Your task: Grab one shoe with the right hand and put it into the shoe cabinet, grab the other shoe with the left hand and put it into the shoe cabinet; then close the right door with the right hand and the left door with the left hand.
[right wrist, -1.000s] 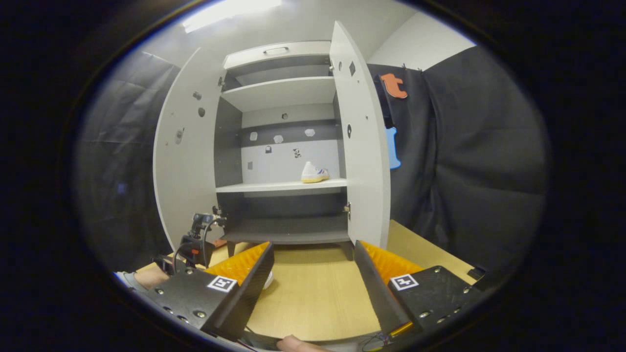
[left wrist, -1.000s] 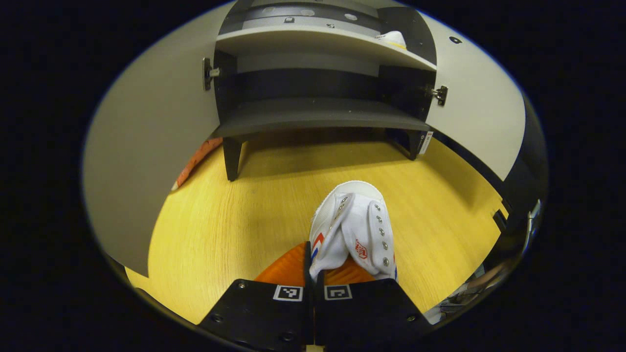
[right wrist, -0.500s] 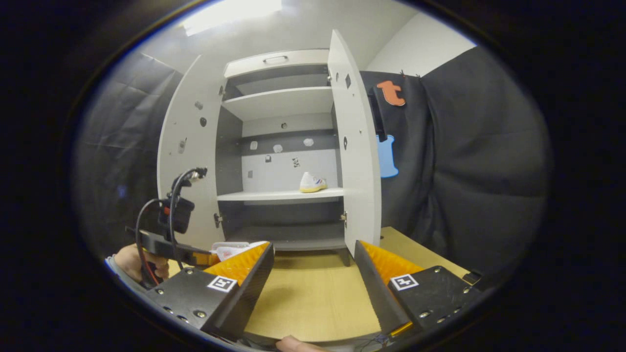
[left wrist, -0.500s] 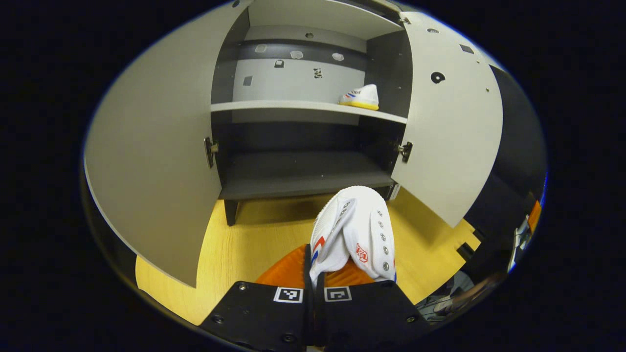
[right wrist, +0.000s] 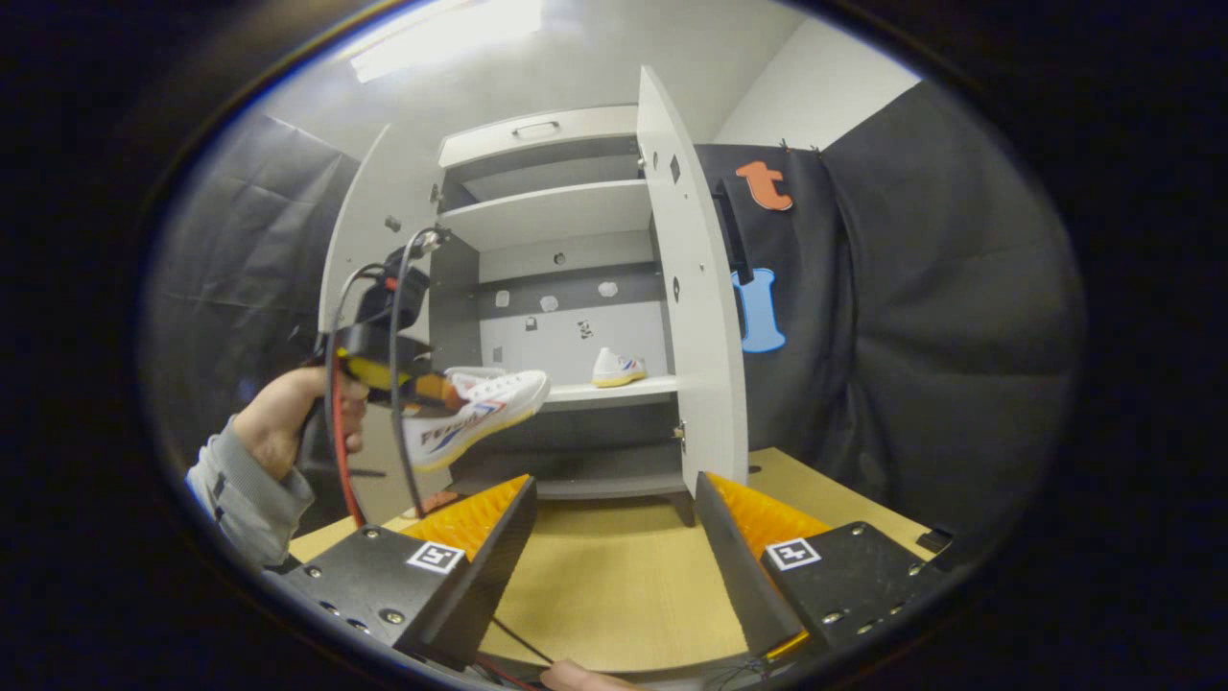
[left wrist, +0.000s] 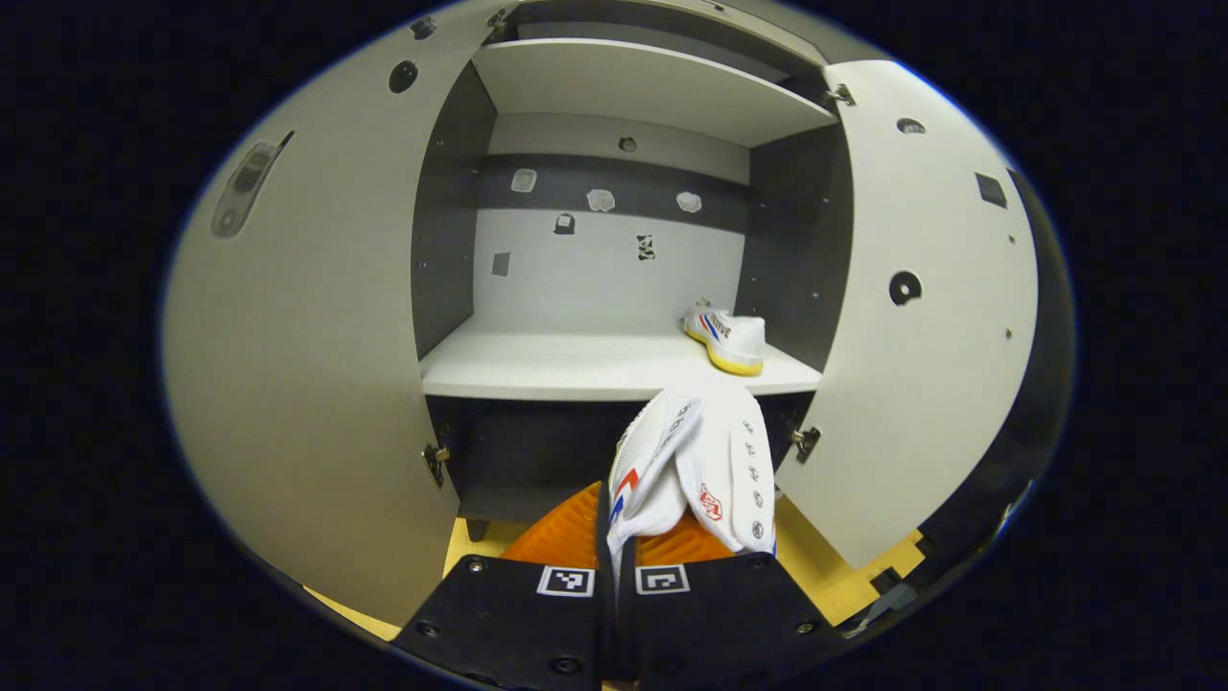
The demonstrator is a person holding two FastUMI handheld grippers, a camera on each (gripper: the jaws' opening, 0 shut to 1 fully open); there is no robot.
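My left gripper [left wrist: 614, 523] is shut on a white shoe [left wrist: 693, 470] with red and blue stripes, held in the air in front of the open shoe cabinet [left wrist: 595, 360]. In the right gripper view that same held shoe [right wrist: 472, 411] hangs from the left gripper [right wrist: 432, 389], level with the middle shelf. A second white shoe [left wrist: 727, 336] with a yellow sole lies at the right end of the middle shelf [right wrist: 619, 368]. My right gripper [right wrist: 614, 523] stands open low over the wooden floor, holding nothing. Both cabinet doors are swung wide.
The left door [left wrist: 297, 345] and right door [left wrist: 911, 307] flank the opening. In the right gripper view the right door [right wrist: 696, 307] stands edge-on. A hand and grey sleeve [right wrist: 254, 451] hold the left gripper. Wooden floor [right wrist: 614, 585] lies in front of the cabinet.
My left gripper has lifted the shoe from the floor up to the level of the middle shelf and nearer the cabinet. The right gripper has drawn back slightly and stays open.
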